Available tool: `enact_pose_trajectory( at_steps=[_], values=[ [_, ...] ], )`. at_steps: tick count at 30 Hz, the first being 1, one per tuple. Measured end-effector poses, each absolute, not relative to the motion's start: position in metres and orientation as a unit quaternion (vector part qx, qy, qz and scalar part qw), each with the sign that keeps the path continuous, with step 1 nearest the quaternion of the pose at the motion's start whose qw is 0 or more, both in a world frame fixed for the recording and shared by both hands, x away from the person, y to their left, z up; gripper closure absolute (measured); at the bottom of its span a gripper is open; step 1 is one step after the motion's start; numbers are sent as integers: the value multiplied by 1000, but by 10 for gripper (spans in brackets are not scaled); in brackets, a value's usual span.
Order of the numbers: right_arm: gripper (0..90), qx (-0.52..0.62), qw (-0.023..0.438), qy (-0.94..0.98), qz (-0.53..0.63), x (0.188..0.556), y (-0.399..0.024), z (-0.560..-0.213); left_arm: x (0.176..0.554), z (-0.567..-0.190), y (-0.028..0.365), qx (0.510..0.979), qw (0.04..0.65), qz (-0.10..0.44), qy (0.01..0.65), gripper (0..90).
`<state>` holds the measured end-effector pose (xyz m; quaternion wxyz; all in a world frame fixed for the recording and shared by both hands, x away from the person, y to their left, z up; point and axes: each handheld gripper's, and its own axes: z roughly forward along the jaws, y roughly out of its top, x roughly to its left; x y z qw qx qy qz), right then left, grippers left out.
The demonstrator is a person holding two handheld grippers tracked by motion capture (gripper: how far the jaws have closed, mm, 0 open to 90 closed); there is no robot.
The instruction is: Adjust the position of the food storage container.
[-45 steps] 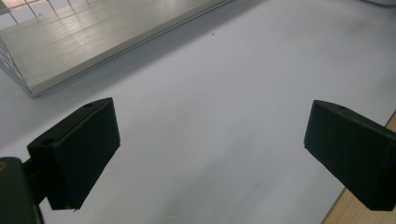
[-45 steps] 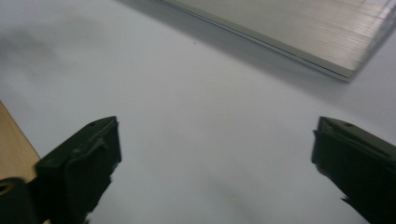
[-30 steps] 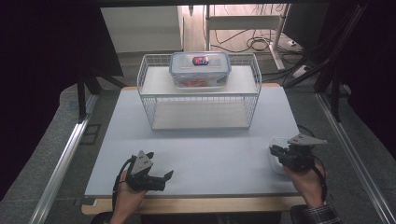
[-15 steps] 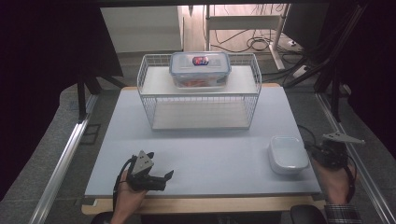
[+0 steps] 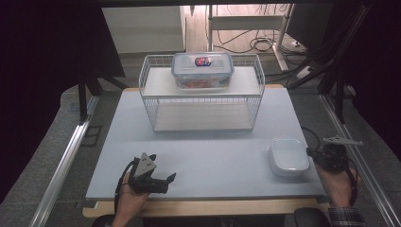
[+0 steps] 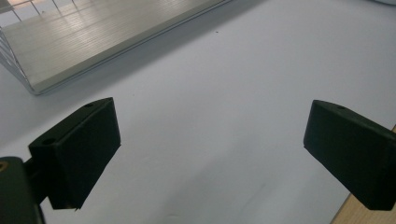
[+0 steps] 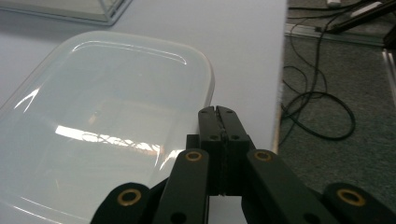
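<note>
Covering most of the high view, the pale grey rectangular table top (image 5: pixel 203 142) carries everything else. At its far side stands the white wire rack with two shelves (image 5: pixel 202 97), and on the upper shelf sits a clear plastic food box with a blue-edged clip lid (image 5: pixel 202 71). Near the right edge of the table, closer to the person, lies the white translucent rectangular container with rounded corners (image 5: pixel 288 156); it rests flat on the surface, well apart from the rack. The right gripper (image 5: pixel 316 153) is just beside the right side of this container, held in the person's right hand (image 5: pixel 338 182). In the right gripper view its two black jaws are pressed together with nothing between them, and their tips (image 7: pixel 218 114) are at the rim of the container (image 7: pixel 93 126). The left gripper (image 5: pixel 166 182) rests near the front left of the table, far from the container. Its jaws are spread wide over bare table (image 6: pixel 210 116), and they grip nothing.
</note>
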<state>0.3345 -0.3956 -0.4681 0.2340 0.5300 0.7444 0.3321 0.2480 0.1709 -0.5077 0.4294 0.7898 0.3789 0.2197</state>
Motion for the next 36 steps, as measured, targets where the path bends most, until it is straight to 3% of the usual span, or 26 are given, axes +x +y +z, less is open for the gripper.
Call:
enact_pose_trajectory(
  at_steps=[9,23,30,36],
  values=[
    [898,497,207,767,349,343,-364,-472,248,-508,169,794,425,219,376,34],
    [897,423,113,808,395,344,-284,-482,249,-509,167,799,421,218,371,35],
    [897,387,163,816,397,326,-275,-468,248,-508,168,797,422,219,374,35],
    [896,378,132,816,417,295,-279,-465,248,-509,167,799,419,218,372,35]
  ],
)
